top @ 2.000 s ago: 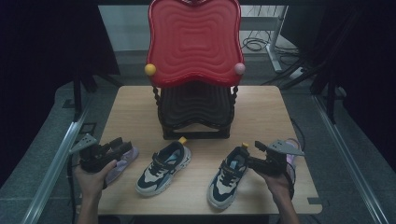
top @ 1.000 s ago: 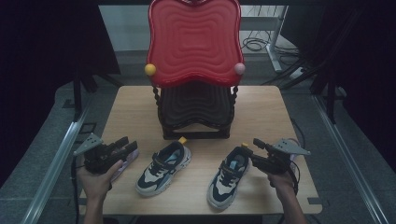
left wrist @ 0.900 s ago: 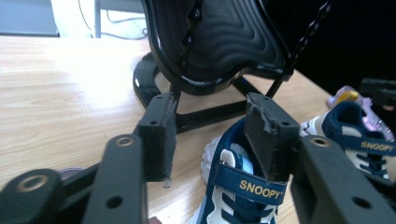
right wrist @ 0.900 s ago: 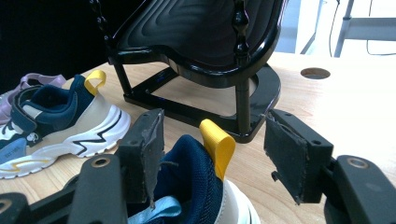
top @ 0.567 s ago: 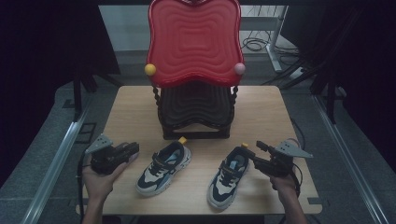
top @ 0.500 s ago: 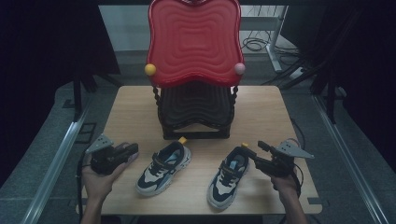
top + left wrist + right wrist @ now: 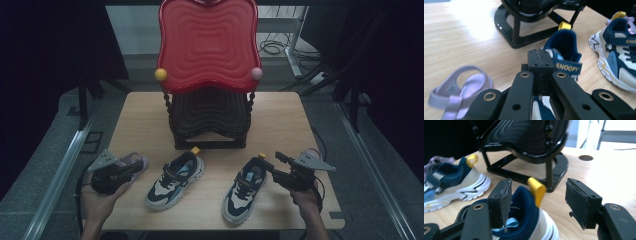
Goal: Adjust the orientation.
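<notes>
At the near left of the table, the left gripper is held in a hand and is aimed right toward the left shoe. Its jaws have just been closing and are now pressed together with nothing between them, as is seen in the left gripper view, where the closed tips stand just in front of the heel of that shoe without touching it. A lilac strap is seen lying on the table just beside this gripper. The left shoe is placed near the middle of the near edge, toe toward the person, heel with its yellow tab toward the far side. Behind both shoes, a black stand bearing a red tray is set at the far middle of the table. The right shoe lies right of centre, well apart from the left one, likewise toe near. The right gripper is held at the near right, aimed left; its jaws are spread wide at the heel of the right shoe, the left pad close to the collar, the right pad clear of it. No pinch is observed.
</notes>
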